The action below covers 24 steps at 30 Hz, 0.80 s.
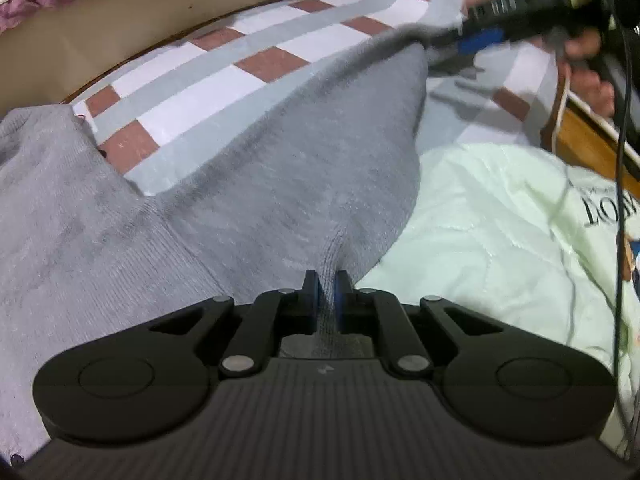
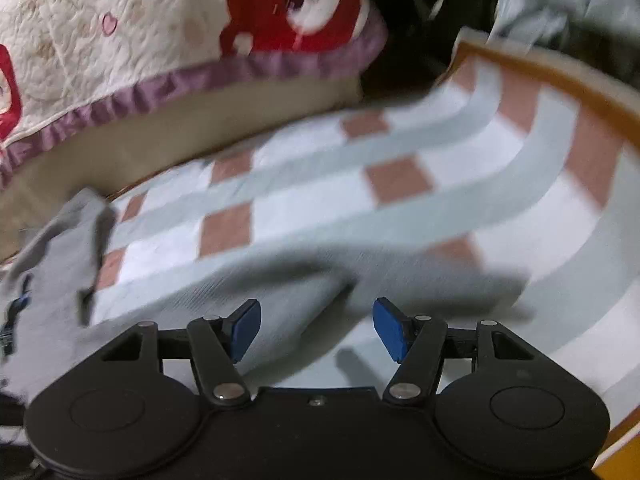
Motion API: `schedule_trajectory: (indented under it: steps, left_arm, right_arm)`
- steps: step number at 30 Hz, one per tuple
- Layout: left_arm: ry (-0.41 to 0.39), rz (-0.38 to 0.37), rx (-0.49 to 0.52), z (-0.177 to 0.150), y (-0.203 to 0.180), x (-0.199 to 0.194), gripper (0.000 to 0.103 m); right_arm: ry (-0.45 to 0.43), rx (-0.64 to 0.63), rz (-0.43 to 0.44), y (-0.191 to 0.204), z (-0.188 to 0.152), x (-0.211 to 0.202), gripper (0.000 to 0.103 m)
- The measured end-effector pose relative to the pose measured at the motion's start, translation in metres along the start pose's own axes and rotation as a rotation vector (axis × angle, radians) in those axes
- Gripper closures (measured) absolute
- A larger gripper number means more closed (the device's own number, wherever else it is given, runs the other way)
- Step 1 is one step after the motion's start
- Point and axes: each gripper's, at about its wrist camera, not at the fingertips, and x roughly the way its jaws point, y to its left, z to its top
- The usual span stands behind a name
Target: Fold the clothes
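A grey knit garment point(image 1: 248, 184) lies over a checked cloth point(image 1: 224, 80). My left gripper point(image 1: 327, 294) is shut on a pinched fold of its near edge. From there the fabric rises in a ridge to a far corner by my right gripper point(image 1: 476, 40), which is blurred at the top right. In the right wrist view, my right gripper point(image 2: 317, 330) is open, its blue pads point(image 2: 244, 332) wide apart. The blurred grey garment point(image 2: 280, 280) lies just ahead of and below them, with nothing clamped.
A pale green garment point(image 1: 500, 232) with dark lettering lies to the right of the grey one. The wooden table rim point(image 2: 560, 76) curves behind the checked cloth point(image 2: 320, 208). A quilt with red patches and a purple frill point(image 2: 120, 60) sits behind. A hand point(image 1: 588, 80) and cables point(image 1: 624, 128) are at right.
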Motion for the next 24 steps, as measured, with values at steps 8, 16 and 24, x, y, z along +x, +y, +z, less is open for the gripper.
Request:
schedule_trajectory:
  steps: [8, 16, 24]
  left_arm:
    - [-0.071, -0.033, -0.243, -0.002, 0.050, -0.014, 0.096]
    - [-0.068, 0.024, -0.255, -0.002, 0.050, -0.012, 0.095]
    - [-0.056, 0.029, -0.255, -0.007, 0.052, -0.008, 0.095]
  right_arm:
    - [-0.010, 0.106, -0.038, -0.017, 0.006, 0.047, 0.034]
    - [-0.105, -0.069, -0.200, 0.013, 0.030, 0.086, 0.033]
    - [-0.113, -0.041, -0.092, 0.024, 0.014, 0.059, 0.033]
